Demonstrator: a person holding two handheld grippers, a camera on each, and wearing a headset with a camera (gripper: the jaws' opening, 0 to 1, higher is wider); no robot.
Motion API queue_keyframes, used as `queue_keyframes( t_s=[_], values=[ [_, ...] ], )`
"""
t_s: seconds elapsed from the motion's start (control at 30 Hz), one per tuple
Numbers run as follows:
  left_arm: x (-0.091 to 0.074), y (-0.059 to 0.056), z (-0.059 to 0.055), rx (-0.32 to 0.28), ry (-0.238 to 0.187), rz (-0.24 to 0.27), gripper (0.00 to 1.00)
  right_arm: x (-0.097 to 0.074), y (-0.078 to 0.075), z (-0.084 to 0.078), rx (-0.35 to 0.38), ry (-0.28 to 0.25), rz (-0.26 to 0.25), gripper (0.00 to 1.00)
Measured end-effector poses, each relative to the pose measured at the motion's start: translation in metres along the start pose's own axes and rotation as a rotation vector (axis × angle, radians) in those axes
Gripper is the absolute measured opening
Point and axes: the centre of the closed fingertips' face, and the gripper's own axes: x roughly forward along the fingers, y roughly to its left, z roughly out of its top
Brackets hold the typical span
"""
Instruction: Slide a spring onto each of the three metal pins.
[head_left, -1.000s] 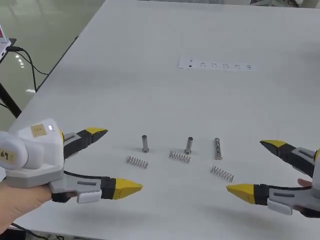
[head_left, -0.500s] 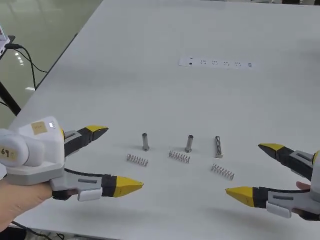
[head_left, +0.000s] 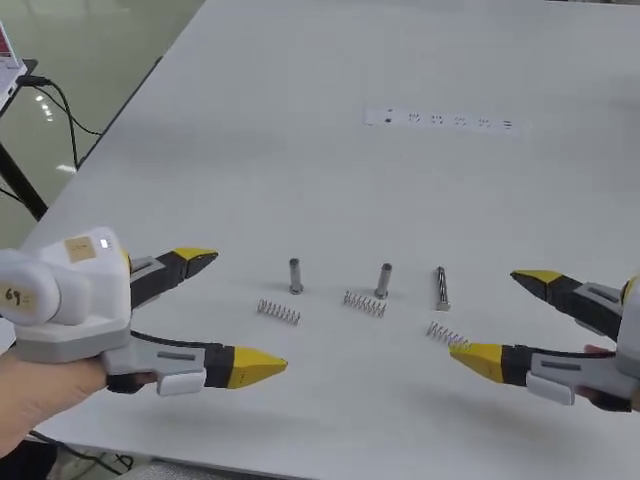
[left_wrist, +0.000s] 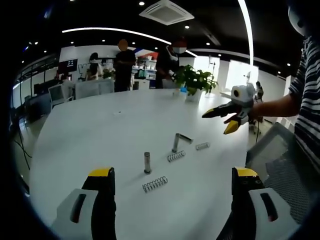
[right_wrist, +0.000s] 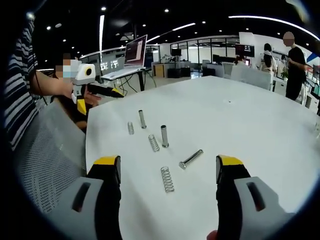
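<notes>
Right hand-held gripper nearer end spring, three pins, three springs

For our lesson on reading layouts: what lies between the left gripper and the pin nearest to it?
One spring lies on its side between the left gripper and that pin, in the left gripper view.

Three pins, three springs

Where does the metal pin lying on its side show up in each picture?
Head view: the lying pin is rightmost in the row.
Left gripper view: the lying pin is farthest away, just beyond the middle pin.
Right gripper view: the lying pin is nearest, around centre.
Shared landmark: the spring beside it.
</notes>
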Motion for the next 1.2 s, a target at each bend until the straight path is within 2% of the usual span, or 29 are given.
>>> queue_keyframes(
  t_s=[0.07, 0.17, 0.33, 0.5, 0.73, 0.9, 1.0, 1.2],
  values=[
    [0.000, -0.001, 0.000, 0.001, -0.001, -0.001, 0.96, 0.003, -0.003, 0.002, 0.004, 0.003, -0.002, 0.77],
    [0.000, -0.001, 0.000, -0.005, 0.001, -0.003, 0.96, 0.010, -0.011, 0.002, 0.024, 0.032, -0.008, 0.69],
    [0.001, -0.002, 0.002, -0.005, -0.005, -0.006, 0.96, 0.020, -0.019, 0.003, 0.026, 0.073, -0.026, 0.67],
    [0.002, -0.001, 0.003, -0.009, -0.011, -0.004, 0.96, 0.027, -0.027, 0.006, 0.059, 0.097, -0.046, 0.59],
    [0.002, -0.003, -0.001, -0.017, -0.004, -0.007, 0.95, 0.036, -0.049, -0.001, 0.144, 0.175, -0.106, 0.37],
    [0.000, -0.004, -0.004, -0.023, 0.000, -0.008, 0.95, 0.044, -0.059, -0.003, 0.236, 0.198, -0.131, 0.30],
    [-0.001, -0.003, -0.005, -0.025, 0.002, -0.004, 0.95, 0.047, -0.061, -0.002, 0.264, 0.200, -0.138, 0.28],
    [-0.001, -0.001, -0.005, -0.030, -0.001, 0.000, 0.95, 0.057, -0.062, -0.006, 0.308, 0.248, -0.135, 0.25]
  ],
)
